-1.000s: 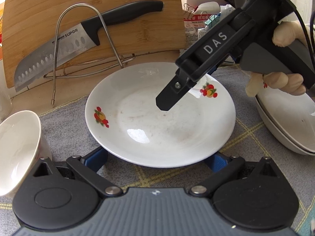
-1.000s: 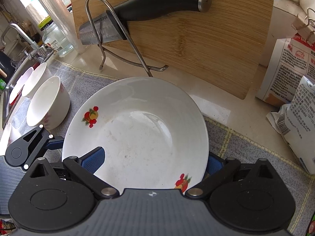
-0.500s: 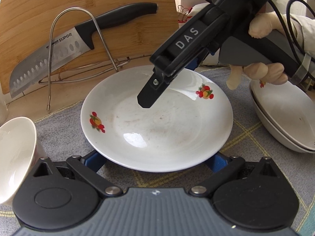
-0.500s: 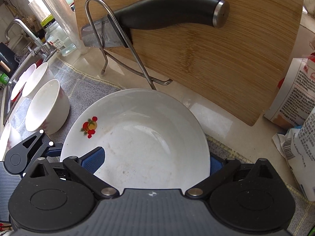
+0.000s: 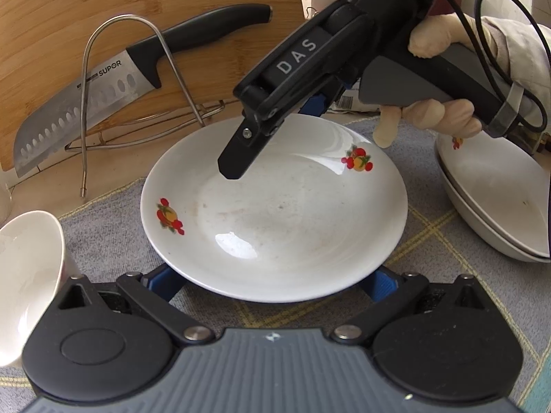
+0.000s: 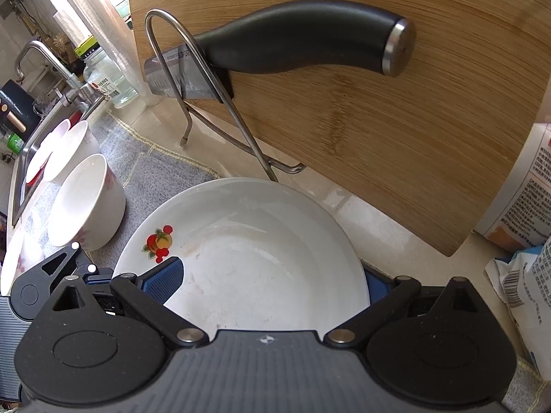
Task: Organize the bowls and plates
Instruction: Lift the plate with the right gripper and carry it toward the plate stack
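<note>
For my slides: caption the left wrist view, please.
Right gripper reaches over a fruit-printed plate on grey cloth; knife racked behind.

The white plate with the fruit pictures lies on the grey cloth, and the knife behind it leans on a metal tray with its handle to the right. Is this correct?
Not quite. The knife leans on a wooden cutting board, not a metal tray; only its wire stand is metal, as the left wrist view shows. The rest holds: the plate lies on the grey cloth, and the handle points right.

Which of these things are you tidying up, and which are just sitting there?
Tidying:
fruit plate
stacked plates
white bowls

Just sitting:
knife
cutting board
wire rack
glass jar
food bags
</note>
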Available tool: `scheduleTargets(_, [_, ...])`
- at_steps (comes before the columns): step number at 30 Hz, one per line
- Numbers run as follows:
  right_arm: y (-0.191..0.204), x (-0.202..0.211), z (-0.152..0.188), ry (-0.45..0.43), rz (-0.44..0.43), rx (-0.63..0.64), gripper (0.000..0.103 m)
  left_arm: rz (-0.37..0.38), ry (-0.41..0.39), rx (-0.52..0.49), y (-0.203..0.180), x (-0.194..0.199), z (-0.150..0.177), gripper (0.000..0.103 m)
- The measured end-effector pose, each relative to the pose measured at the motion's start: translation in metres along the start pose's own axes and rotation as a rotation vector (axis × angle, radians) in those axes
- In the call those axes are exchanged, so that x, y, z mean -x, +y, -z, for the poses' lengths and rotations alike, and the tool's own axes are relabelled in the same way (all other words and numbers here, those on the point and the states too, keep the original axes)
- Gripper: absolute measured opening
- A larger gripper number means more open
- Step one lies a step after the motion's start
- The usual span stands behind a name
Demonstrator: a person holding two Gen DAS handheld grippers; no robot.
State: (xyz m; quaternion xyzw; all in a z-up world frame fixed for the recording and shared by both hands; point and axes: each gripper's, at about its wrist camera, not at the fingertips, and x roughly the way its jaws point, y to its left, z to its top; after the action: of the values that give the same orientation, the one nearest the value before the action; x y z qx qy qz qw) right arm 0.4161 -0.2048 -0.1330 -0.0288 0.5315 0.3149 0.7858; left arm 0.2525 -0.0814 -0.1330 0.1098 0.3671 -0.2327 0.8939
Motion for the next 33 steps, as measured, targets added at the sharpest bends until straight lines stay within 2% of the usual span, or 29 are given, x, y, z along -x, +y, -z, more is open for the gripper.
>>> scheduleTargets(33, [0.0068, 0.0024, 0.0021, 0.023, -0.015, 0.019, 0.103, -0.023, 0.017, -0.019, -0.0020, 0.0081, -0.0037, 0.103])
